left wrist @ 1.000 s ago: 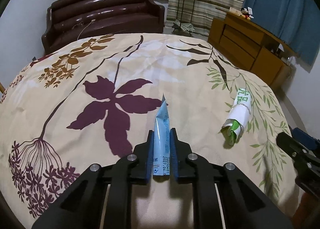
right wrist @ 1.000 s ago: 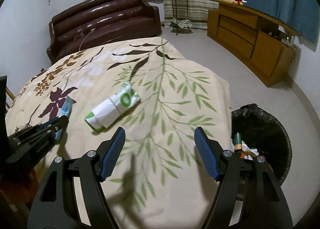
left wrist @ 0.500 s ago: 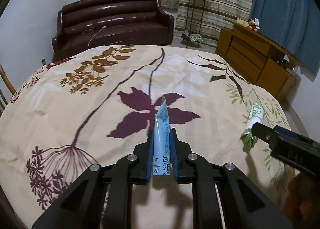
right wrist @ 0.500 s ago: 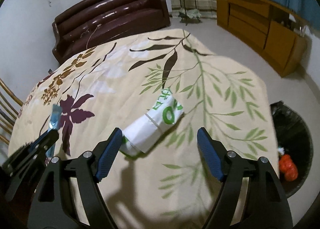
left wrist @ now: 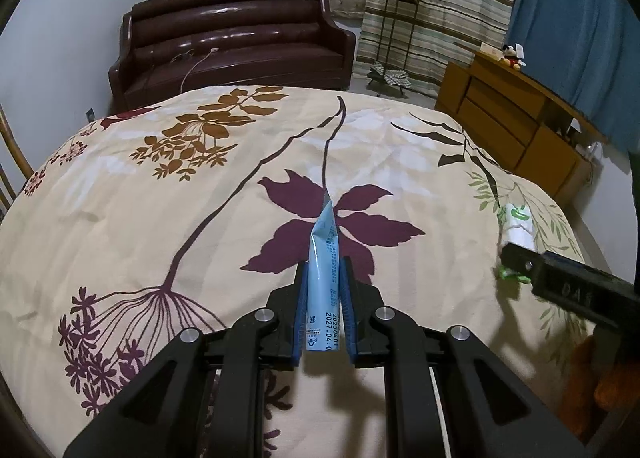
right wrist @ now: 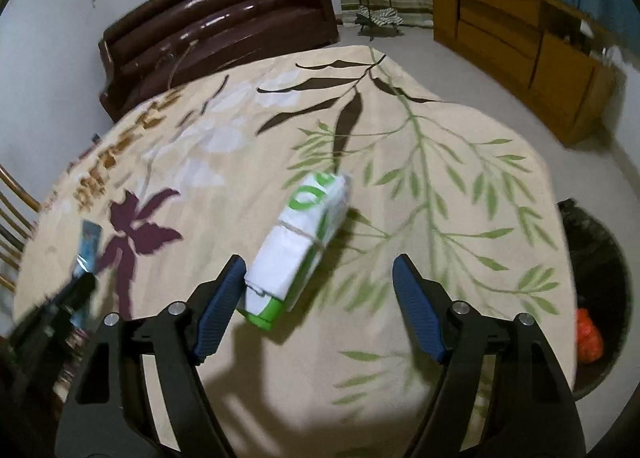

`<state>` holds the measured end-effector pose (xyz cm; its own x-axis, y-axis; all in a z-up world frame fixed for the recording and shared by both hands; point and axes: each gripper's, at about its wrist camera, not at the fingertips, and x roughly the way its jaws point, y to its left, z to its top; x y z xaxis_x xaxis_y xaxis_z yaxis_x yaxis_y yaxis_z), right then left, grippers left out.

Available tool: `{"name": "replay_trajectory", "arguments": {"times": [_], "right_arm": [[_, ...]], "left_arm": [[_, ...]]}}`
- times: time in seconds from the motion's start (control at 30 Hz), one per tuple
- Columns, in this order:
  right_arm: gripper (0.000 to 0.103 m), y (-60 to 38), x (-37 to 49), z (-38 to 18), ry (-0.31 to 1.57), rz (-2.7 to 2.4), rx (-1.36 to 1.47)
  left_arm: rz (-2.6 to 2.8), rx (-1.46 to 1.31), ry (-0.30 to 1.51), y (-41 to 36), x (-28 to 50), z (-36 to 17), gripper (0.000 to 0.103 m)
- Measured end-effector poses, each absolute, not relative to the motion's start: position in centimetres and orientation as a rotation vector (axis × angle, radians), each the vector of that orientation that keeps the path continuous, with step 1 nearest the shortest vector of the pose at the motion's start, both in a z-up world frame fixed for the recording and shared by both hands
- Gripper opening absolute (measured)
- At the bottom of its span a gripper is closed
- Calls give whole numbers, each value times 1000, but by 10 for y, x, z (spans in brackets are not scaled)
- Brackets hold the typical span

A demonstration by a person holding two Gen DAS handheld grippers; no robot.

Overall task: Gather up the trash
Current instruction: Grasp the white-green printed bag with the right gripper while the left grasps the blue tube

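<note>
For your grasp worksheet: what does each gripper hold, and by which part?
Left gripper pinches the blue wrapper near its lower end. Right gripper is open, holding nothing.

Cream bedspread (left wrist: 168, 194) with maroon, brown and green plant print, pale blue wrapper (left wrist: 323, 278), white-and-green packet (right wrist: 304, 234), dark brown sofa (left wrist: 232, 46)

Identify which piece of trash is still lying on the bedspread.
The white-and-green wrapper, loose between the right gripper's open jaws; the blue sachet is clamped in the left gripper.
</note>
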<state>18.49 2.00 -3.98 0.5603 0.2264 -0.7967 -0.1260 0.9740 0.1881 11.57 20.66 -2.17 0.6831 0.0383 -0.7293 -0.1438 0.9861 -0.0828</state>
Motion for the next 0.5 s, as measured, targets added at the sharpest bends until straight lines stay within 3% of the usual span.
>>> {"name": "replay_trajectory", "arguments": {"times": [0.5], "right_arm": [[73,11,188,-28,914,171,84]], "left_arm": [[114,-146,809,213,114,-22,17]]}}
